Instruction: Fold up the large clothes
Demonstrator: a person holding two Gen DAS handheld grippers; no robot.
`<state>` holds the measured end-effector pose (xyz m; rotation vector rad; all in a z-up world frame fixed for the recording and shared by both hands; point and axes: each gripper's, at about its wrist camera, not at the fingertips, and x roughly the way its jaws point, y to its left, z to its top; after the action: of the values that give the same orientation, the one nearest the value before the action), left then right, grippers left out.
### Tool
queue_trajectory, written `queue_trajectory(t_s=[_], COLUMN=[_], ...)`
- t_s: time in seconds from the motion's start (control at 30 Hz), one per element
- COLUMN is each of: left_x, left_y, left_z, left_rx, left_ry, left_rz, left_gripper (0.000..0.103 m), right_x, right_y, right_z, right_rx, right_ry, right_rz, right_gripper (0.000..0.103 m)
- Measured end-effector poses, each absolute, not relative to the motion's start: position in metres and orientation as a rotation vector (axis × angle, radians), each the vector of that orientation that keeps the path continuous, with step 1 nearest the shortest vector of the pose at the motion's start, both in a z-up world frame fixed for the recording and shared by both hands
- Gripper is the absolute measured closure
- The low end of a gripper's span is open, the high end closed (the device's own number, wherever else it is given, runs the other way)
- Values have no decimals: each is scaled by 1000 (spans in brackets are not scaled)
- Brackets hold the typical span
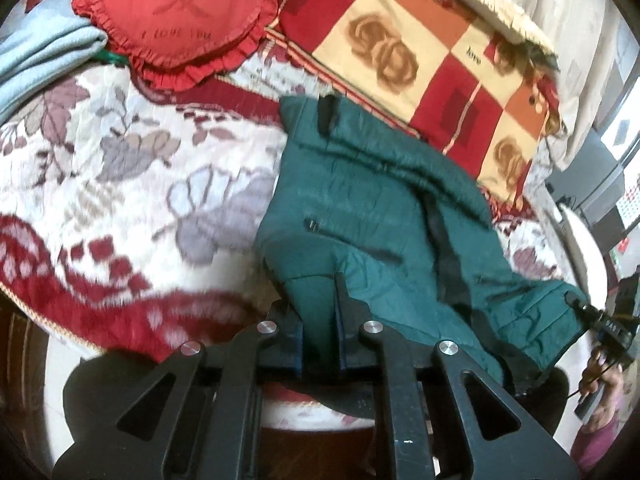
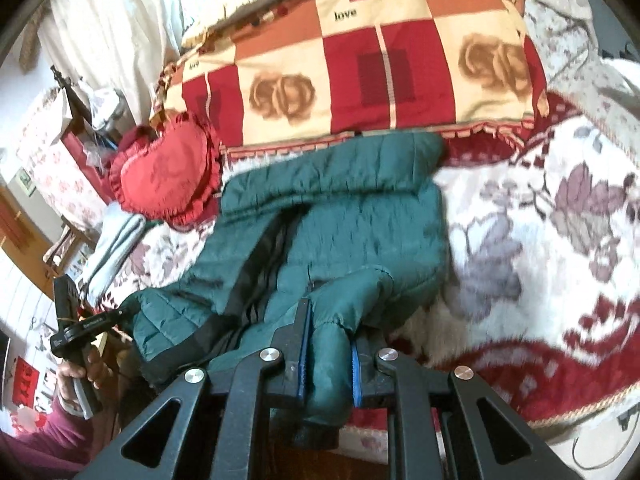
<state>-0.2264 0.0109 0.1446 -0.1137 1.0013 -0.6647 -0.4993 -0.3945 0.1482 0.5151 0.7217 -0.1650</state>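
Bedding in a cream, red and mauve leaf pattern covers the bed [image 1: 120,152], and on it lies a dark green quilted jacket [image 1: 360,200], its black zipper strip running down the front. In the left wrist view the left tool [image 1: 320,320] is clenched on the jacket's near edge, the green fabric bunched between its two black fingers, and the cloth rises off the bedspread toward the tool. At that view's right edge the right tool [image 1: 600,320] shows small, pinching another corner of the same garment, with a hand [image 1: 600,376] on its grip. In the right wrist view the right tool [image 2: 326,364] is closed on a rolled cuff-like end of the jacket [image 2: 340,208], the padded fabric squeezed between the blue-lined fingers [image 2: 303,360]. The left tool [image 2: 92,326] appears at the left of that view, gripping the hem corner, held by a hand [image 2: 80,376] with a maroon sleeve [image 2: 44,436] below it. Between the two tools the near hem hangs raised, while the far part of the jacket lies on the bed, reaching a checked red, orange and cream pillow [image 2: 360,64] printed with roses and the word "love". A red heart-shaped cushion [image 1: 180,20] with a ruffled edge sits beside the pillow, and a folded pale blue cloth [image 1: 36,60] lies next to the cushion.
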Motion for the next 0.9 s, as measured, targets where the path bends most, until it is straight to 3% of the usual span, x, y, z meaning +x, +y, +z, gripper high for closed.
queue_trajectory(t_s=[0.4,0.9], left_x=[-186,-126], left_y=[-24,-79], left_z=[187,205], left_rx=[-122,-63], left_ry=[920,870], left_rz=[-641,-568], left_gripper=[92,92], right_x=[-449,-371], right_y=[-433,-482], right_z=[176,178], right_rx=[495,468], right_ry=[658,690], right_rz=[-226,-329], right_gripper=[89,89])
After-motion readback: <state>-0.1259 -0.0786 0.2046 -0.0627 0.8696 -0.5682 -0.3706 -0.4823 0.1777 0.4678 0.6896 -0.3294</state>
